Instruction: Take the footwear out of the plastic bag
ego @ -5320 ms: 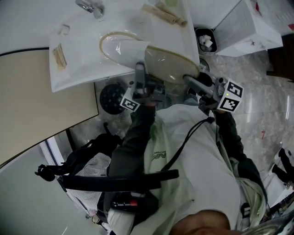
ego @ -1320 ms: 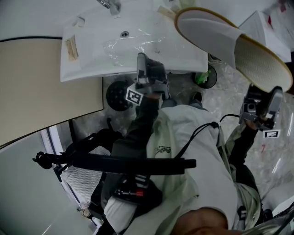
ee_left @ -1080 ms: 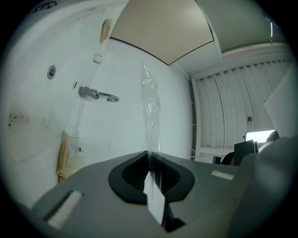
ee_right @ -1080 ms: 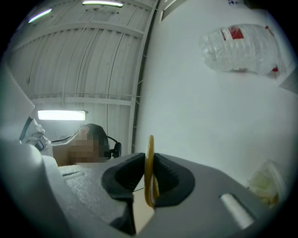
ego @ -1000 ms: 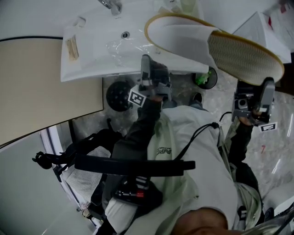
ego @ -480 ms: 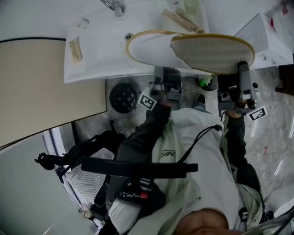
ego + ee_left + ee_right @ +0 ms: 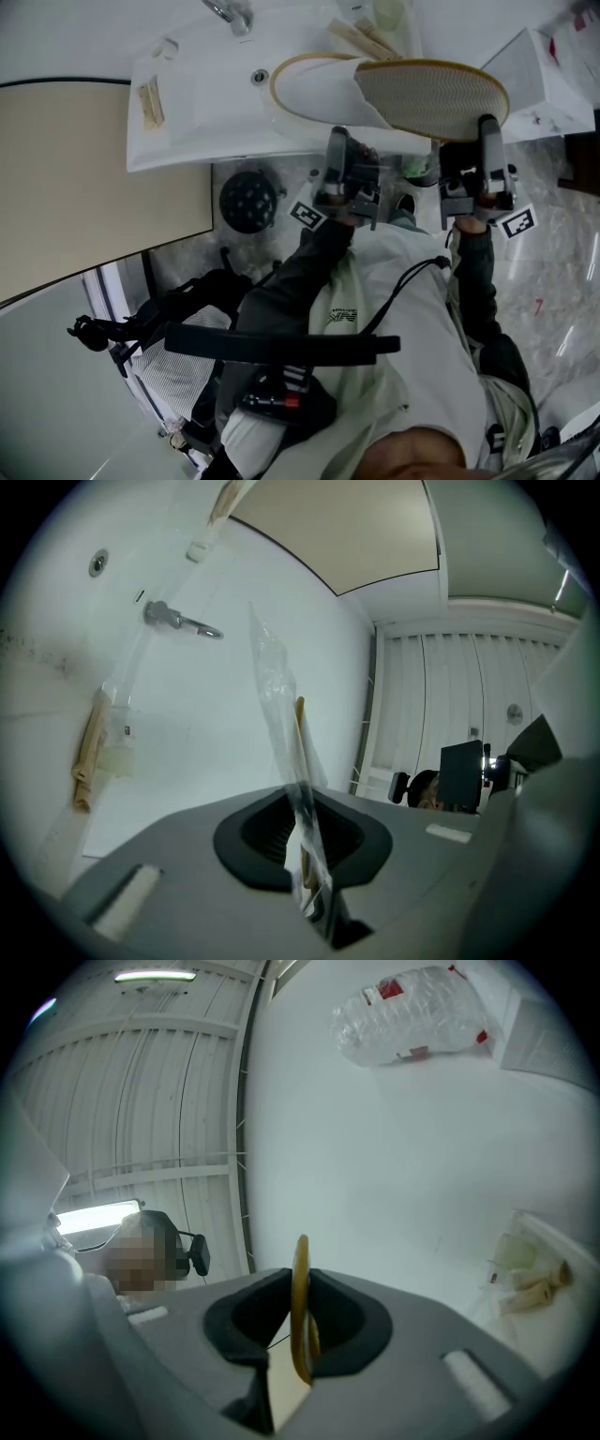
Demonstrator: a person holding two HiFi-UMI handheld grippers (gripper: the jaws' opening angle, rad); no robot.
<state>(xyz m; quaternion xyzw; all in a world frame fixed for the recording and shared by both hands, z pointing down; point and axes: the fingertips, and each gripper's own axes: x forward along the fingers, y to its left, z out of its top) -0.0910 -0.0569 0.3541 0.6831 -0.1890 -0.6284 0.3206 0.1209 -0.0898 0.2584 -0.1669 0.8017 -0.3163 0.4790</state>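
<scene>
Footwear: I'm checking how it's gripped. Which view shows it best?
Head view: the whole footwear shows above the sink. The right gripper view shows only its tan rim, edge-on; the left gripper view, mostly plastic bag.

Both arms reach forward and up from the torso. The left forearm, in a dark sleeve, angles toward the middle. The right forearm runs nearly straight ahead on the right. The left gripper points away from the body, its fingers pressed together on a fold of the plastic bag. The right gripper stands level with it, just to its right, fingers slightly apart and clamped on the slipper by its yellow rim.
</scene>
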